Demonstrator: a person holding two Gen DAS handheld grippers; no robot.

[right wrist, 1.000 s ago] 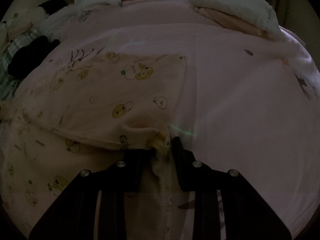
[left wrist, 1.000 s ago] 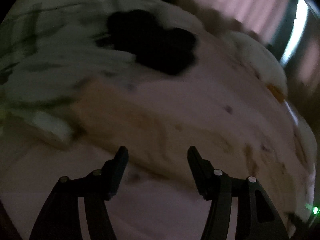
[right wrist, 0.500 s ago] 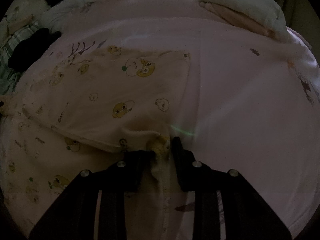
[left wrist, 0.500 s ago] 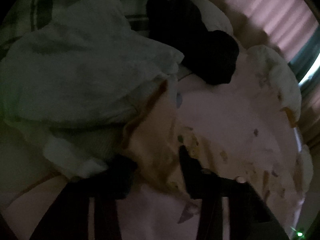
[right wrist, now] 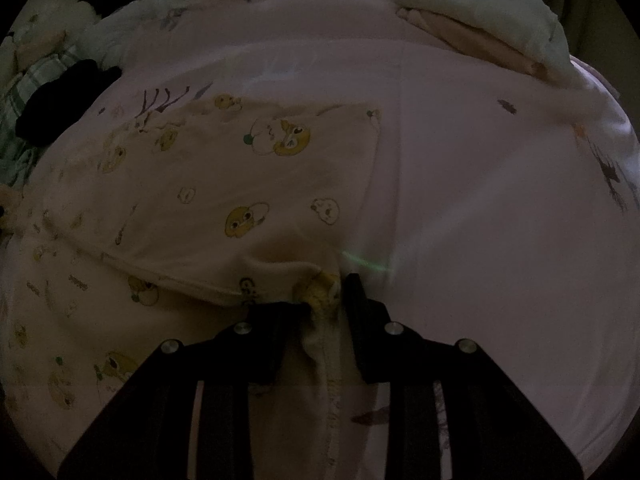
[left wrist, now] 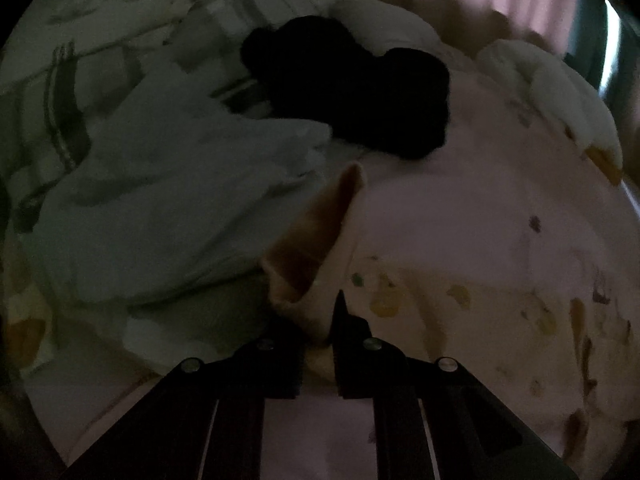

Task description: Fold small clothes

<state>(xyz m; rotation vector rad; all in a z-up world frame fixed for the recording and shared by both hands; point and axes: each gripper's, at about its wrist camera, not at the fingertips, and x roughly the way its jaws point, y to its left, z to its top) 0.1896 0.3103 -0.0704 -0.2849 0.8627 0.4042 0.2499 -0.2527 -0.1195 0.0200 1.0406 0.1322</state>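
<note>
Right wrist view, low centre of the frame: the right gripper has its two black fingers pinched tight on a bunched edge of the cream baby garment, and the cloth squeezes up between them in a small yellow-printed knot. That garment, dotted with little cartoon animal faces, spreads across the left half of the frame on the pink bedsheet, with one folded layer lying over another and its straight edge running down the middle. A black cloth sits at the far left, and a stack of folded pale laundry rests at the upper right.

Over to the left wrist view, dim and a touch blurred: the left gripper is also closed down narrow on the same cream garment, gripping a raised corner at the lower centre so the cloth stands up in a peaked fold showing its orange-tinted inside. A crumpled pale green cloth fills the left of the frame, touching the lifted corner. The black cloth lies above centre, partly on a plaid fabric at the upper left. The pink sheet stretches away to the right.
</note>
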